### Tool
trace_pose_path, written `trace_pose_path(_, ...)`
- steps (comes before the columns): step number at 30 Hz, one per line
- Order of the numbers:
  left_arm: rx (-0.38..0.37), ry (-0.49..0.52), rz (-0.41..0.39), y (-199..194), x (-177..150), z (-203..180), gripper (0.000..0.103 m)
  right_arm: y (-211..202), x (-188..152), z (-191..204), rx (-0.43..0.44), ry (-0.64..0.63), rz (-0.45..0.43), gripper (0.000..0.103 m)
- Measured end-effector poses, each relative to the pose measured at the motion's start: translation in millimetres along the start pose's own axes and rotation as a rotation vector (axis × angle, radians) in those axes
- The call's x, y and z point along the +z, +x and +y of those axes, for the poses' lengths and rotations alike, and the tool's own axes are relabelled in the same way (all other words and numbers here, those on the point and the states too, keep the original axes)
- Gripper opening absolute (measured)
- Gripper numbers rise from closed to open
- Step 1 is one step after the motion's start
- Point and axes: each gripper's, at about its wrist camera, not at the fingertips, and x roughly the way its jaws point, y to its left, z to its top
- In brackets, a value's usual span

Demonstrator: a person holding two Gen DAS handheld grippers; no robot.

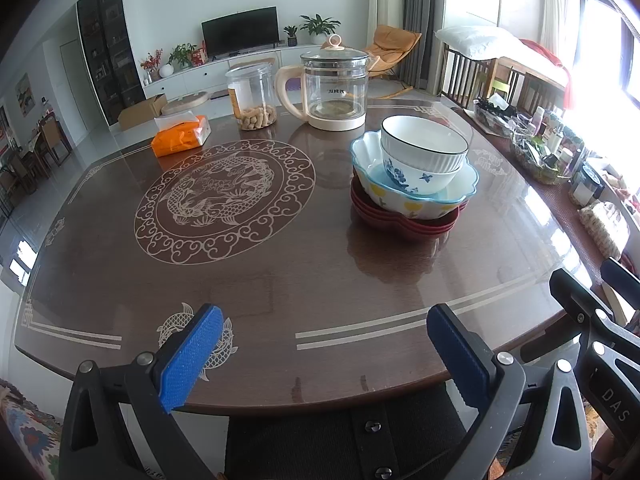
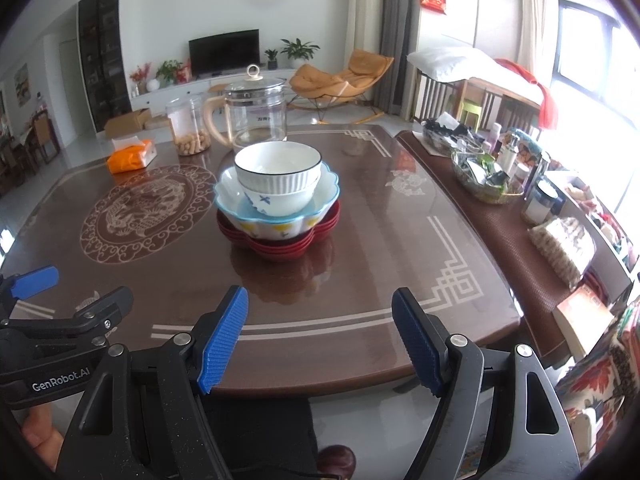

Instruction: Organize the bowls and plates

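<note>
Both tongs, left [image 1: 324, 356] and right [image 2: 320, 340], gape wide and empty; the stack [image 2: 278, 200] lies far ahead, nearer the right.

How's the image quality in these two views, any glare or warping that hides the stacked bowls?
Left wrist view: the window at right blows out, glare streaks the glossy table, edges bend strongly; the stacked bowls stay sharp. Right wrist view: the same blown-out window and fisheye bending, dark corners; the bowls are clear, reflected in the tabletop.
</note>
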Motion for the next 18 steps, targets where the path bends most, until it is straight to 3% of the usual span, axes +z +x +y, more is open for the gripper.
trace_pose_path(13, 0.005, 0.004, -0.004, 1.5, -1.5, -1.6, 0.101, 3.8, 0.4, -0.5, 0.004, 0.001, 0.007, 0.078)
trace_pose_path(18, -0.007, 0.008, -0.045, -4.7, -2.9, -2.0, 0.101, 4.9, -0.6, -1.3, 0.007, 0.005, 0.009, 0.078)
